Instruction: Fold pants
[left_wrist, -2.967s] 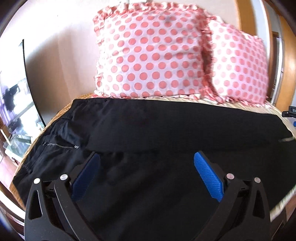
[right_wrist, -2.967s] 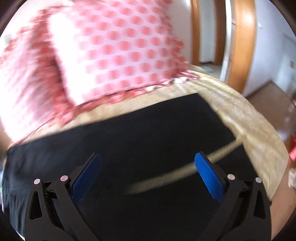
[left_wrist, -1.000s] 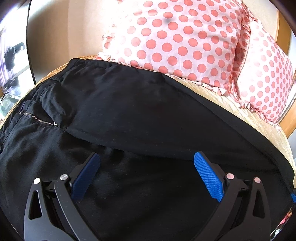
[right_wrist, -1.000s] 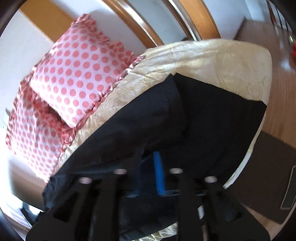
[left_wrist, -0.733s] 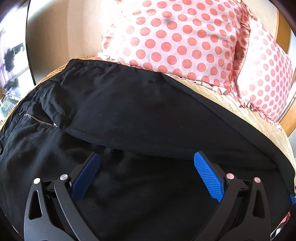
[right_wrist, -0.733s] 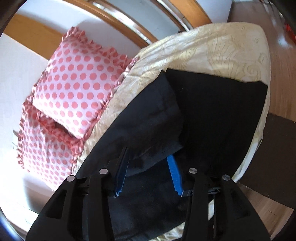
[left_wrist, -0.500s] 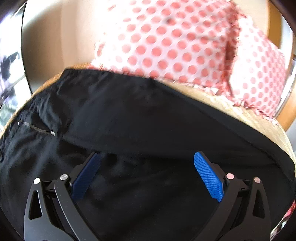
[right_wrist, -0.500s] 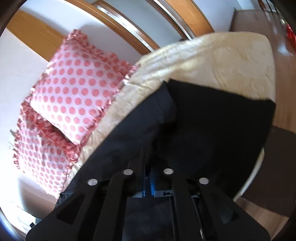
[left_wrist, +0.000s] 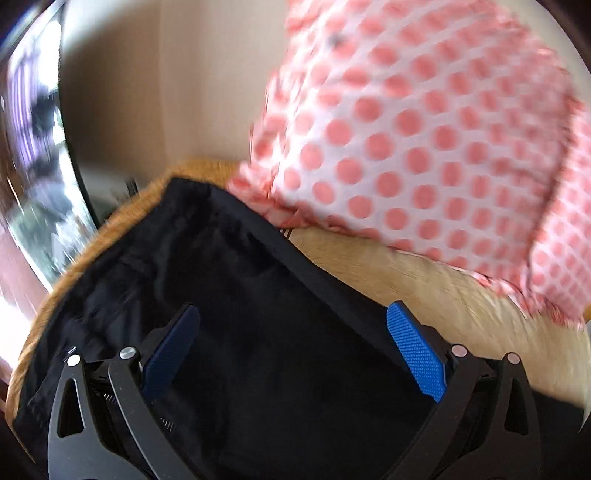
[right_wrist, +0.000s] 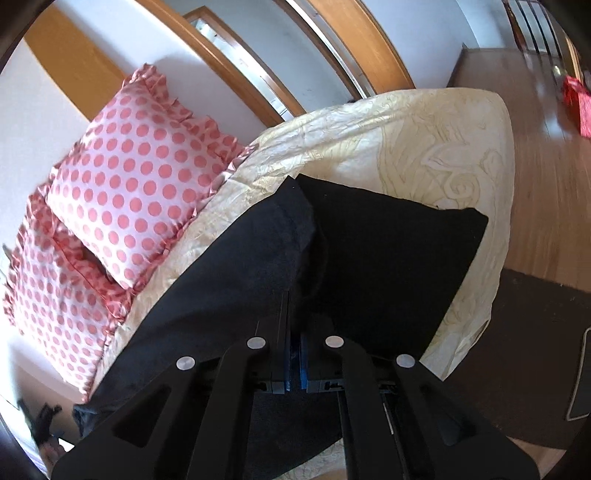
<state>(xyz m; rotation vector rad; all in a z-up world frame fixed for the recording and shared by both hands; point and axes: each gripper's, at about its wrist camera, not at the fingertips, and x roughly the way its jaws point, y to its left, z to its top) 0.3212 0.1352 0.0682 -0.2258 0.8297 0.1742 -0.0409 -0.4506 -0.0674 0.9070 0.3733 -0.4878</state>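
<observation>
Black pants (left_wrist: 258, 302) lie across a bed with a cream and gold cover (right_wrist: 424, 140). In the left wrist view I see their waist end, and my left gripper (left_wrist: 291, 347) hovers over it, open and empty, blue pads wide apart. In the right wrist view the leg ends (right_wrist: 388, 236) reach toward the bed's edge. My right gripper (right_wrist: 297, 325) is shut on the pants' upper leg fabric (right_wrist: 258, 251), which bunches up from its jaws.
Two pink polka-dot pillows (right_wrist: 129, 184) stand against the wall at the head of the bed; one shows blurred in the left wrist view (left_wrist: 424, 147). Wooden floor (right_wrist: 546, 184) and a dark mat (right_wrist: 524, 350) lie past the bed's edge. A dark screen (left_wrist: 33, 166) stands at left.
My right gripper closed on the upper pant leg, opened briefly, and is shut on it again. My left gripper has swung left toward the waist end, still open.
</observation>
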